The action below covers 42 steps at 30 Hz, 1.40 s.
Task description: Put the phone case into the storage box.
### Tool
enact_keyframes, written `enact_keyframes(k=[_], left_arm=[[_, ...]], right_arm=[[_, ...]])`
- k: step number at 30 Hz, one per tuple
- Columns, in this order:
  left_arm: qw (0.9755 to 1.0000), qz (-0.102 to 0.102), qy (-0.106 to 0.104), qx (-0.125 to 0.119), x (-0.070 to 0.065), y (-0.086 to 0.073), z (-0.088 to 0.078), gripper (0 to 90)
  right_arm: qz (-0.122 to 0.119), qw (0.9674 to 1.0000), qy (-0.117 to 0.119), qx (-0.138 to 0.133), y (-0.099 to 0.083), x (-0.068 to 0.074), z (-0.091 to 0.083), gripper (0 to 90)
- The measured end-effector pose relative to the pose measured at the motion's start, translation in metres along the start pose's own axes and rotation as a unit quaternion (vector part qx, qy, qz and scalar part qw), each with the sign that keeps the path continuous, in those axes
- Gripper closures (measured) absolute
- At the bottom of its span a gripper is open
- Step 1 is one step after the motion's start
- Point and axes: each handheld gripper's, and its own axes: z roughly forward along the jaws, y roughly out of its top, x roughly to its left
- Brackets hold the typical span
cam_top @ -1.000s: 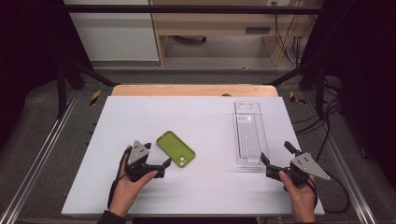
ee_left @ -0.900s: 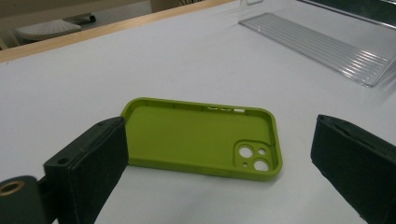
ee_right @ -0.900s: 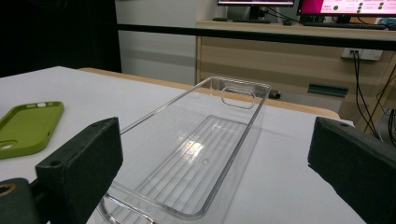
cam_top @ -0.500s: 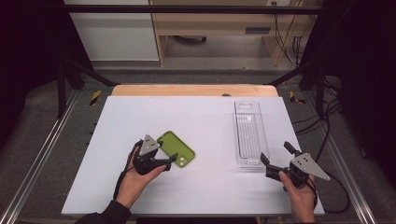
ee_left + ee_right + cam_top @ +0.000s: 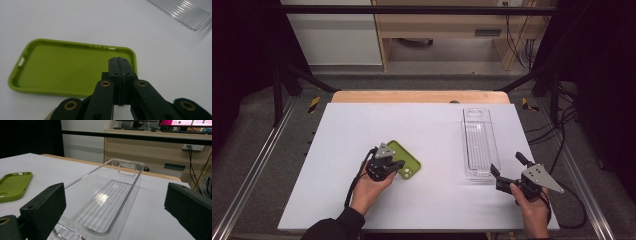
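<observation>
Left tongs (image 5: 401,164) (image 5: 119,60): the jaws have just been closing and now stand pressed flat together, face to face; nothing shows between them.
Left tongs, tips: over the inside of the green phone case (image 5: 408,157) (image 5: 62,67), close to its near right corner as the left gripper view shows it. Whether the tips touch the case I cannot tell.
Left tongs, bearer: the person's left hand (image 5: 369,187), coming in from the bottom edge of the high view, with a dark sleeve at the wrist.
Green phone case: directly under and ahead of the left tongs, lying flat with its hollow side up on the white table (image 5: 437,120); well off to the left of the right tongs (image 5: 13,185).
Right tongs (image 5: 506,163) (image 5: 116,202): jaws spread wide, one at each side of the right gripper view, gripping nothing.
Right tongs, bearer: the person's right hand (image 5: 532,210), near the table's front right corner.
Clear plastic tray (image 5: 477,140) (image 5: 117,185): straight ahead of the right tongs, its near end just beyond the open jaws and not between them; it runs lengthwise away from the tongs, with a ribbed floor and a cut-out handle at the far end.
Tray and case: well apart, with bare table between them; the tray lies far to the right of the left tongs.
</observation>
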Motion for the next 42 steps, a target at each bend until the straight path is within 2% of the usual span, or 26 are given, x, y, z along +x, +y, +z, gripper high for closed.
enact_keyframes(k=[3, 4, 5, 6, 9, 12, 15, 18, 22, 30, 35, 42], left_arm=[[0.9995, 0.015, -0.006, 0.027, -0.005, 0.004, 0.009, 89.8], [0.9995, 0.015, -0.006, 0.027, -0.005, 0.004, 0.009, 89.8], [0.9988, 0.021, -0.009, 0.042, -0.007, 0.006, 0.014, 89.8], [0.9988, 0.021, -0.009, 0.042, -0.007, 0.006, 0.014, 89.8], [0.9974, 0.033, -0.008, 0.063, -0.013, 0.005, 0.019, 89.8], [0.9965, 0.032, 0.0, 0.077, -0.016, 0.006, 0.022, 89.8], [0.996, 0.031, 0.001, 0.084, -0.017, 0.007, 0.025, 89.8], [0.9941, 0.038, -0.004, 0.102, -0.017, 0.009, 0.032, 89.9], [0.9936, 0.037, -0.006, 0.106, -0.018, 0.01, 0.035, 89.9], [0.9927, 0.036, -0.033, 0.11, -0.019, 0.011, 0.037, 89.9], [0.991, 0.051, -0.05, 0.113, -0.036, 0.008, 0.036, 89.9], [0.9897, 0.058, -0.072, 0.109, -0.06, 0.001, 0.035, 89.9]], right_arm=[[-0.002, 1.0, -0.005, -0.002, 0.001, 0.0, -0.001, 4.4], [-0.002, 1.0, -0.005, -0.002, 0.001, 0.0, -0.001, 4.4], [0.001, 0.9999, -0.011, -0.007, 0.001, -0.001, -0.002, 4.4], [0.001, 0.9999, -0.011, -0.007, 0.001, -0.001, -0.002, 4.4], [0.003, 0.9999, -0.013, -0.007, 0.001, -0.002, -0.003, 4.3], [0.001, 0.9998, -0.02, -0.007, 0.001, -0.002, -0.005, 4.4], [0.004, 0.9997, -0.021, -0.009, 0.002, -0.002, -0.005, 4.5], [0.007, 0.9996, -0.025, -0.011, 0.002, -0.004, -0.007, 4.4], [0.008, 0.9995, -0.025, -0.015, 0.003, -0.005, -0.007, 4.5], [0.01, 0.9994, -0.029, -0.016, 0.003, -0.007, -0.009, 4.6], [0.014, 0.9991, -0.034, -0.022, 0.003, -0.008, -0.011, 4.8], [0.016, 0.9988, -0.038, -0.024, 0.004, -0.01, -0.012, 4.6]])
